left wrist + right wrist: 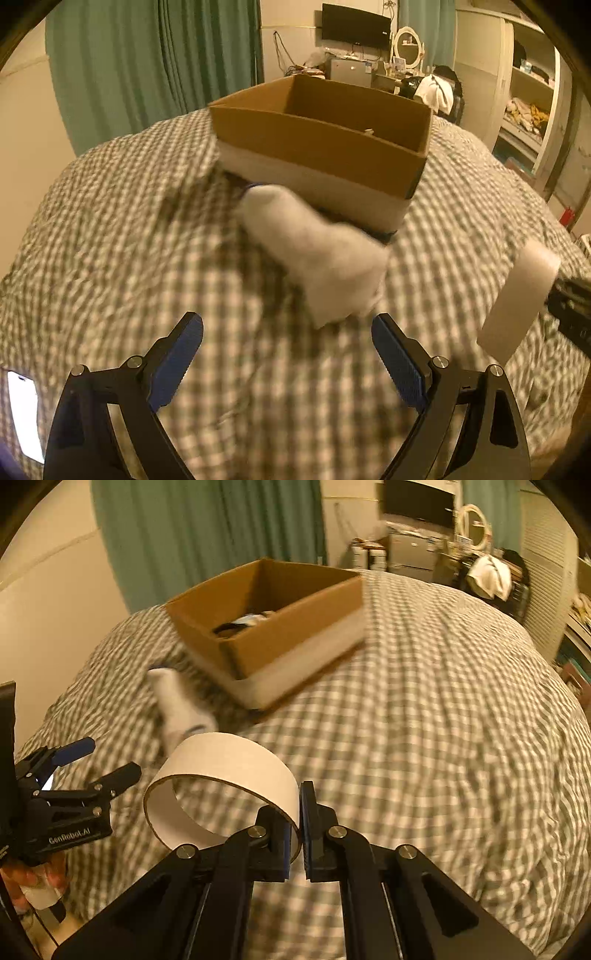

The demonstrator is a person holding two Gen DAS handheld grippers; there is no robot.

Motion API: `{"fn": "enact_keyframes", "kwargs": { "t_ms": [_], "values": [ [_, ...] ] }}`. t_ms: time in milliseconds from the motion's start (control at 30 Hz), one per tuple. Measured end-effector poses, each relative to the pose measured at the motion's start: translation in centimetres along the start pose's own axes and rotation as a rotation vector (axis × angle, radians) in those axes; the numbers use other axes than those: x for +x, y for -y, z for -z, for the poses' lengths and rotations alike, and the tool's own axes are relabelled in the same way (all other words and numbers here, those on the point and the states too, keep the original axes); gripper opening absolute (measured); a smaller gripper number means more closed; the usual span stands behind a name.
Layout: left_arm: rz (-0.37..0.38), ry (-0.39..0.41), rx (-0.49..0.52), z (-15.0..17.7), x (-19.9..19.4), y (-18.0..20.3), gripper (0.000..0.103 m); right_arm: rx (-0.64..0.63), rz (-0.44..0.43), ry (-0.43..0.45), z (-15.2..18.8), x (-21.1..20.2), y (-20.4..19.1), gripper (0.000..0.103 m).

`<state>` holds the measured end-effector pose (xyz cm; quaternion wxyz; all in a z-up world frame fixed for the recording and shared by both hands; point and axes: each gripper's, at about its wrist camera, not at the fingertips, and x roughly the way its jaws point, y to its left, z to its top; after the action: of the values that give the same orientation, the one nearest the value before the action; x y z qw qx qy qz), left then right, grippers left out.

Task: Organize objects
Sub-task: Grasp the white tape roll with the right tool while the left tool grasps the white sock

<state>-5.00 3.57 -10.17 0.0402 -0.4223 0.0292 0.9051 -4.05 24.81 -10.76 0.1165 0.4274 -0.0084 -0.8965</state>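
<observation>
A brown cardboard box (321, 147) with a white lower band stands open on the checkered bed; it also shows in the right wrist view (269, 642) with some items inside. A white sock (317, 251) lies on the bed in front of the box, just ahead of my left gripper (288, 328), which is open and empty. The sock also shows in the right wrist view (181, 709). My right gripper (300, 812) is shut on the wall of a white cardboard ring (221, 775), held above the bed. The ring shows in the left wrist view (517, 299) at the right.
The checkered duvet (443, 720) covers the whole bed. A lit phone (24, 417) lies at the bed's left edge. Green curtains (155, 62), a dresser with a mirror and a monitor, and open shelves (528, 107) stand beyond the bed.
</observation>
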Motion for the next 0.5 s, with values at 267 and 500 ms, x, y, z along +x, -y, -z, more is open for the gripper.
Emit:
{"fn": "enact_keyframes", "kwargs": {
  "t_ms": [267,500],
  "values": [
    [0.042,-0.012,0.002,-2.1,4.3,4.4,0.095,0.097,0.032,-0.022,0.5,1.1,3.8,0.004],
    [-0.049,-0.012,0.016,-1.9,7.1,5.2,0.068,0.096,0.023,-0.04,0.7,1.9,3.5,0.004]
  ]
}}
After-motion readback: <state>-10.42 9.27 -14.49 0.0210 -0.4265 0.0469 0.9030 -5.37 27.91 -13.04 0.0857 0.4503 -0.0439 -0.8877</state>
